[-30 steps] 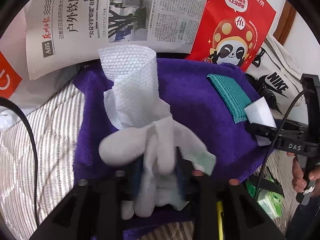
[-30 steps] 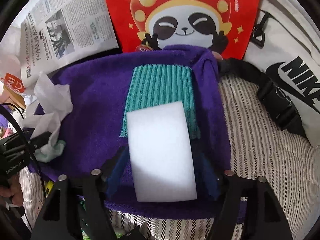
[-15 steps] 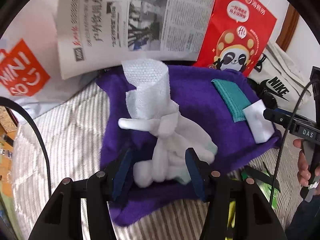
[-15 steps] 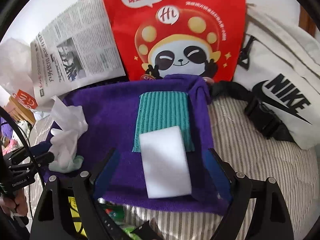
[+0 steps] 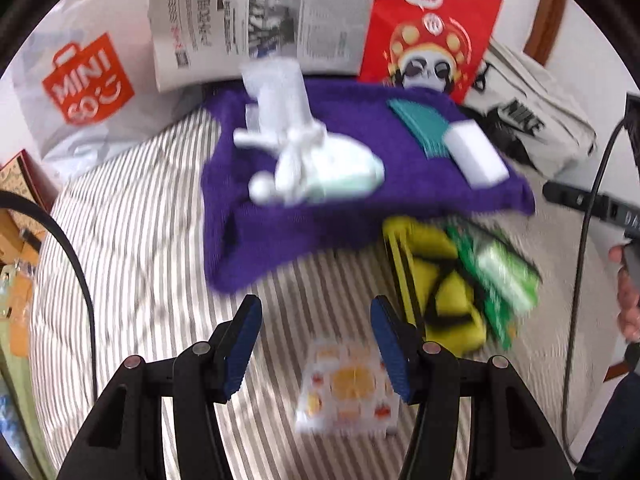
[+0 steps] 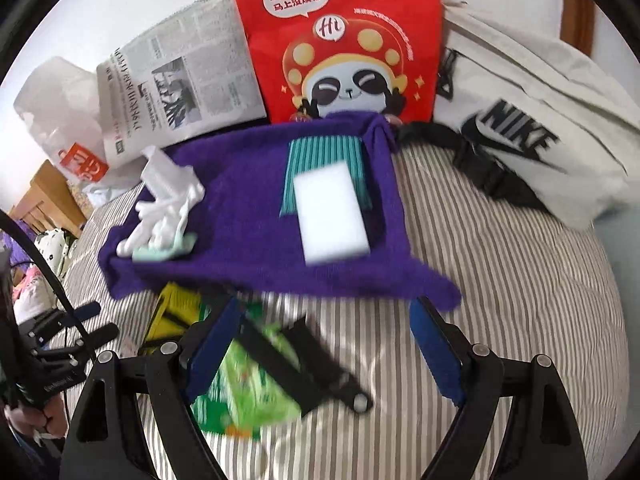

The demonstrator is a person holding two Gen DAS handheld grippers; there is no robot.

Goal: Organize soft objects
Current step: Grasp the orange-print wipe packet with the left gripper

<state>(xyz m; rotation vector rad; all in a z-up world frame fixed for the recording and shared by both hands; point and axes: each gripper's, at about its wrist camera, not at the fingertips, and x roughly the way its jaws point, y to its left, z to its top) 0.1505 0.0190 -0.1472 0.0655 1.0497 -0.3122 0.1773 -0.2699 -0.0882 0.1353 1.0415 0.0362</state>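
Both grippers hang empty, fingers spread: left gripper (image 5: 316, 340) at six o'clock from the purple towel (image 5: 320, 216), right gripper (image 6: 324, 348) likewise; sponge (image 6: 330, 216) lies on the towel.

Newspaper (image 6: 180, 88) and red panda bag (image 6: 340, 40) propped behind; white Nike bag (image 6: 532, 128) at right on striped bedding (image 6: 520, 280)

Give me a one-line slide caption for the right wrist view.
Open right gripper above striped bedding, facing a purple towel that carries a white sponge, teal cloth and white glove.
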